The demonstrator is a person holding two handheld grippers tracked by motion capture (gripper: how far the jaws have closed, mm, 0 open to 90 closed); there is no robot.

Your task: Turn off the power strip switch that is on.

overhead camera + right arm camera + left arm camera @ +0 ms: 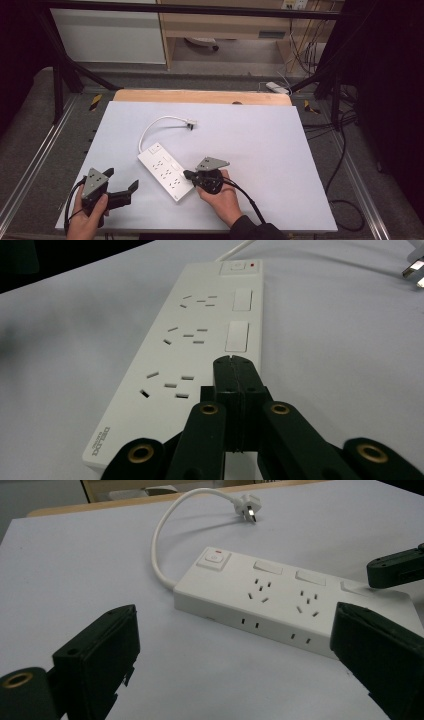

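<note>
Here, white power strip (165,170) lying flat on the table (260,150), right tongs (234,371) pressed closed over its near end, left tongs (121,181) spread open beside it, holding nothing.

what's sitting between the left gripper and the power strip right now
Nothing: in the high view, bare table separates the left gripper from the power strip.

L tongs (121,186) wide apart; R tongs (188,175) closed, empty.

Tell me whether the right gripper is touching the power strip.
Cannot tell. In the right gripper view the shut right gripper lies over the power strip by its nearest rocker switch, but no view plainly shows contact or a gap.
</note>
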